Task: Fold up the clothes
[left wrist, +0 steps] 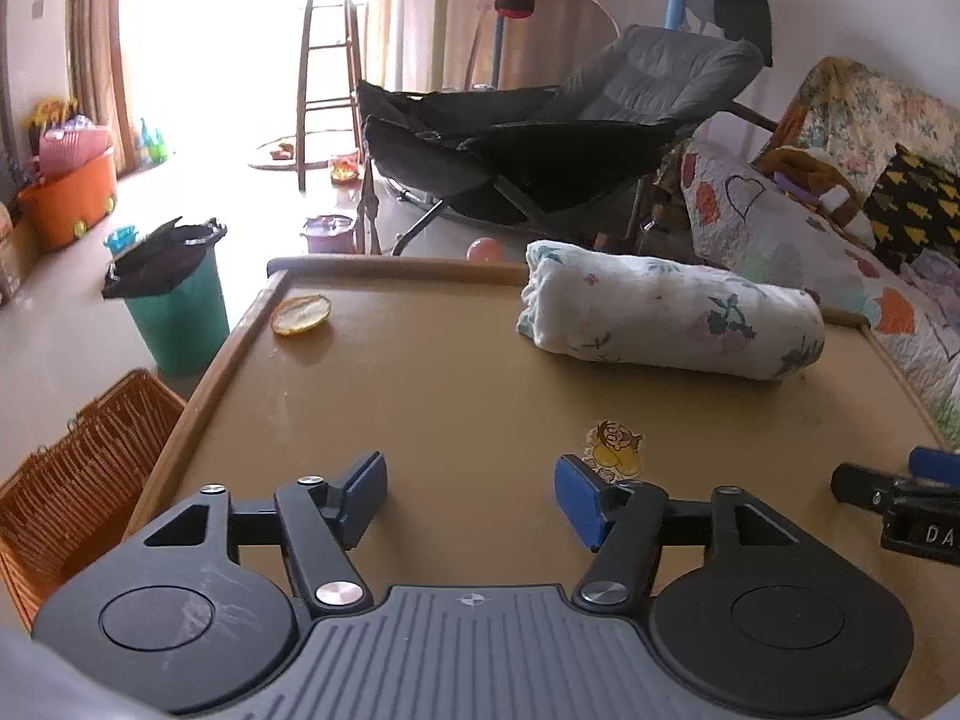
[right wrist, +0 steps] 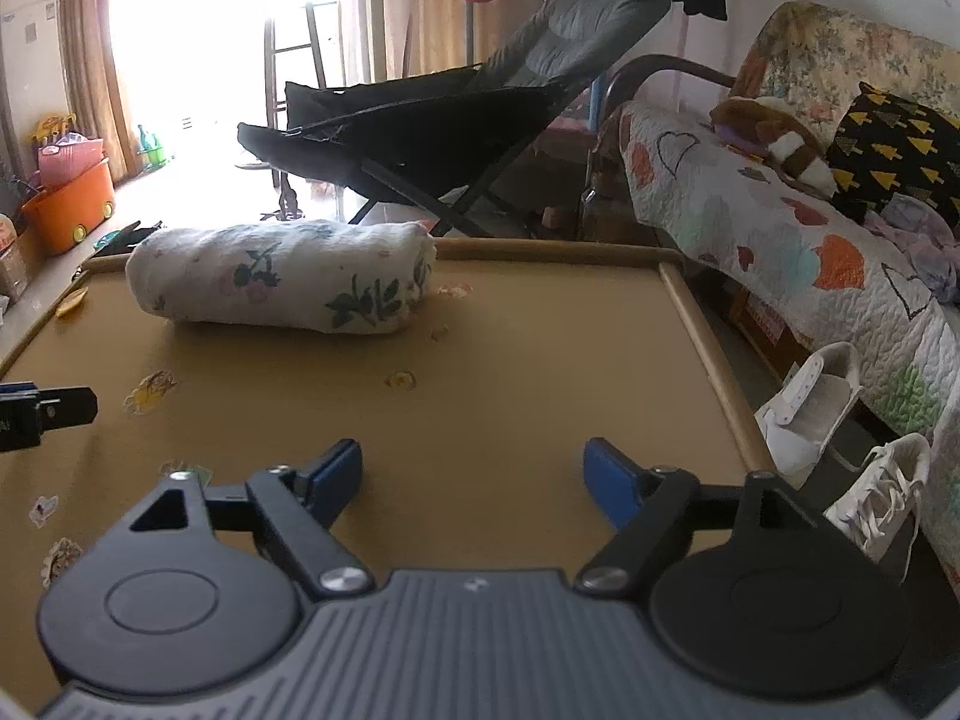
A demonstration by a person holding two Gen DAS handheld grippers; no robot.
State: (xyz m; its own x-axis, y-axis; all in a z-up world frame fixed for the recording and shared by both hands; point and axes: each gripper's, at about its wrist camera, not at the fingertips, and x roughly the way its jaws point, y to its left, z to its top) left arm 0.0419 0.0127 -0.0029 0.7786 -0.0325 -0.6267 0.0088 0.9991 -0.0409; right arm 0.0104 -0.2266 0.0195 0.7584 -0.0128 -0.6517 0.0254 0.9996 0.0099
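Note:
A white cloth with a flower print, rolled into a bundle [left wrist: 672,315], lies near the far edge of the brown table [left wrist: 456,396]; the right wrist view shows the same bundle [right wrist: 282,279] at the far left. My left gripper [left wrist: 471,495] hovers low over the near part of the table, open, with nothing between its blue pads. My right gripper [right wrist: 474,480] is open too and holds nothing, well short of the bundle. The tip of the right gripper [left wrist: 900,498] shows at the right edge of the left wrist view, and the tip of the left gripper [right wrist: 42,411] at the left edge of the right wrist view.
An orange peel [left wrist: 302,315] lies at the table's far left corner, stickers [left wrist: 613,447] dot the top. Left of the table stand a wicker basket [left wrist: 84,480] and a green bin [left wrist: 174,306]. A black folding chair [left wrist: 540,138] is behind, a quilted sofa [right wrist: 780,222] and white shoes [right wrist: 840,432] to the right.

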